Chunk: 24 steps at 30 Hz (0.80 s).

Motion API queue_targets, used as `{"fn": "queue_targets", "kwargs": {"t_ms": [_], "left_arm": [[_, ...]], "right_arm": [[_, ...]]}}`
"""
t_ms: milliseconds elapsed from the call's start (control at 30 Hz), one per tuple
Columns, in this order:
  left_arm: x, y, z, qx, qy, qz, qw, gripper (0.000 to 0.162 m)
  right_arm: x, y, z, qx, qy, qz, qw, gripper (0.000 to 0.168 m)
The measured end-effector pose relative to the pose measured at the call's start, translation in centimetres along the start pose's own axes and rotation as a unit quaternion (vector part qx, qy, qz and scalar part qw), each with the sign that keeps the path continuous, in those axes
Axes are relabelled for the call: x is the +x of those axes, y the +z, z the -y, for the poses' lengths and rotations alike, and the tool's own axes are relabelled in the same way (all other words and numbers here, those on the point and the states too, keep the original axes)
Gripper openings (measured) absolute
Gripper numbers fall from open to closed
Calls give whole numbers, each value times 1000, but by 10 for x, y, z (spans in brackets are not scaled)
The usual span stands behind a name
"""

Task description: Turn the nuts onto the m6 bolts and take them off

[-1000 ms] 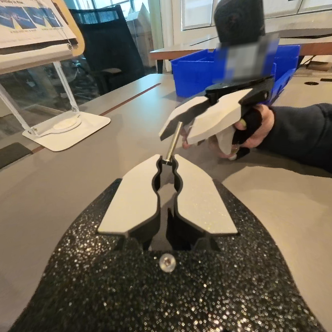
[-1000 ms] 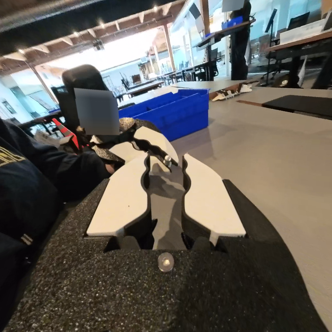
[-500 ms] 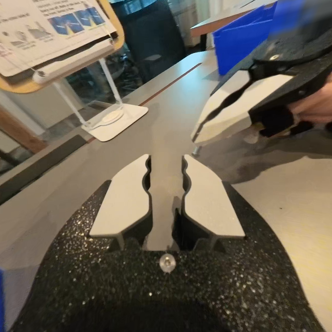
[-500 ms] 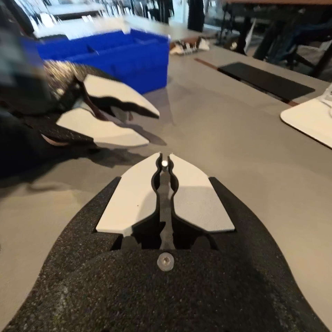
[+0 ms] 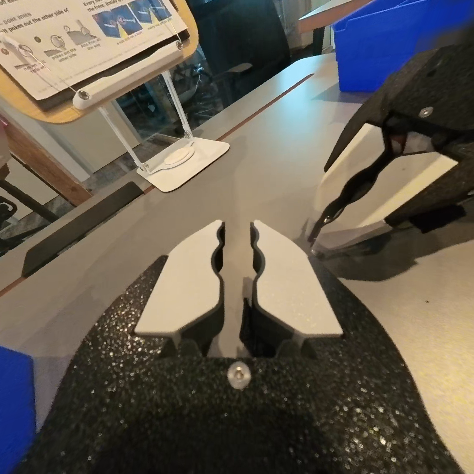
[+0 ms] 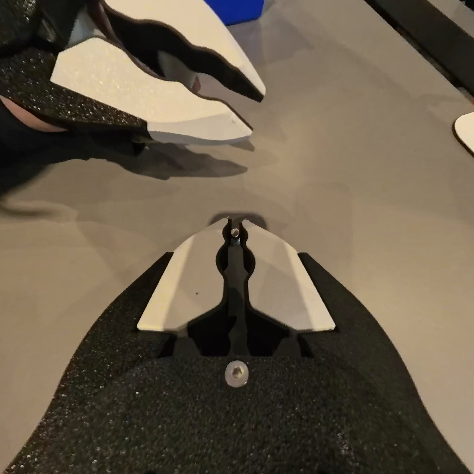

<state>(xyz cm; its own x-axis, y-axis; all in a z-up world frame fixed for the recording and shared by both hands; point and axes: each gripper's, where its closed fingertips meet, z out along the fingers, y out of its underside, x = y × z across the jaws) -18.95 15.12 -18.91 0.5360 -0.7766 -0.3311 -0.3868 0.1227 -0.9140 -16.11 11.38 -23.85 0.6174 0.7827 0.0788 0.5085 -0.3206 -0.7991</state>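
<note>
My right gripper (image 6: 234,223) is shut on a silver bolt (image 6: 234,232); I see the bolt's end between the tips. In the left wrist view the right gripper (image 5: 323,217) points steeply down at the right, and the bolt (image 5: 316,251) hangs from its tips with its lower end at the grey table (image 5: 205,200). My left gripper (image 5: 237,228) is open and empty, just left of the bolt. It also shows in the right wrist view (image 6: 256,114), open, at the upper left. I cannot make out a nut.
A stand holding an instruction sheet (image 5: 97,38) rests on a white base (image 5: 184,164) at the far left table edge. A black strip (image 5: 77,228) lies along that edge. A blue bin (image 5: 384,38) stands at the back right. Something blue (image 5: 12,384) is at the lower left. The gap from one gripper's tips to the other's is roughly 7 cm.
My left gripper has opened, let go of the bolt and drawn back. My right gripper has shut on the bolt and tipped it down to the table.
</note>
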Motion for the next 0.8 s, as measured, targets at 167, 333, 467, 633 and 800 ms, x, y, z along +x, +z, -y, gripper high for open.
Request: {"fn": "queue_targets", "kwargs": {"t_ms": [167,333,467,633,800], "left_arm": [[2,1,-2,-6,1,-4,1000,19],[2,2,-4,-10,-4,-5,1000,19],[3,2,-4,-11,-8,-10,1000,18],[4,2,-5,-14,-7,-12,1000,18],[4,3,-6,-15,-7,-13,1000,17]], "right_arm": [[0,1,1,3,2,0,1000,6],[-2,2,2,9,8,7,1000,6],[-2,2,2,11,8,8,1000,8],[-1,3,1,10,8,5,1000,10],[-1,4,0,8,8,3,1000,11]]}}
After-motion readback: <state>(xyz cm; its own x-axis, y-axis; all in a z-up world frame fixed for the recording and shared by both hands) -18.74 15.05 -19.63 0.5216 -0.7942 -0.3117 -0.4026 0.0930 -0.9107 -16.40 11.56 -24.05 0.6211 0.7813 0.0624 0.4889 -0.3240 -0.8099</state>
